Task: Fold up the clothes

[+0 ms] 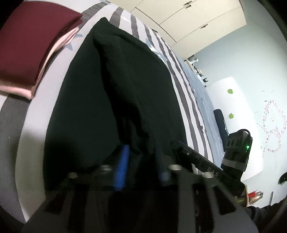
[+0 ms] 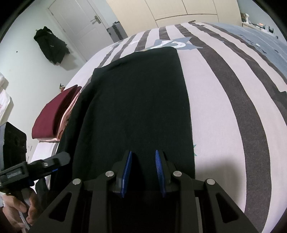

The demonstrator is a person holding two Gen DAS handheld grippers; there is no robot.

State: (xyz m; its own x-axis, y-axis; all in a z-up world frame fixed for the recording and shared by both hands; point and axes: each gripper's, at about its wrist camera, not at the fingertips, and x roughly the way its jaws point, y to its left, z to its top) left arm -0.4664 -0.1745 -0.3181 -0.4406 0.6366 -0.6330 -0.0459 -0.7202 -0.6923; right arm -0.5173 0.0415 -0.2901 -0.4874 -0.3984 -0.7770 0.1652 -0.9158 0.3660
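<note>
A black garment [image 2: 136,100] lies spread on the striped bed cover [image 2: 224,107], its long side edges folded in. In the left wrist view the black garment [image 1: 114,93] rises in a ridge toward my left gripper [image 1: 141,150], and cloth bunches between the blurred blue pads [image 1: 122,170]. My left gripper [image 2: 66,157] also shows at the garment's near left edge, held by a person's hand [image 2: 16,209]. My right gripper [image 2: 143,151] sits at the near edge with black cloth filling the narrow gap between its blue pads [image 2: 128,172]. The right gripper [image 1: 177,143] appears beside the garment's right side.
A folded maroon garment [image 2: 52,116] lies on a folded pink one [image 1: 21,89] at the bed's left edge. Beyond the bed are a white door [image 2: 77,26], a dark jacket [image 2: 50,46] hanging on the wall, a suitcase [image 2: 116,32] and cream wardrobes [image 2: 179,9].
</note>
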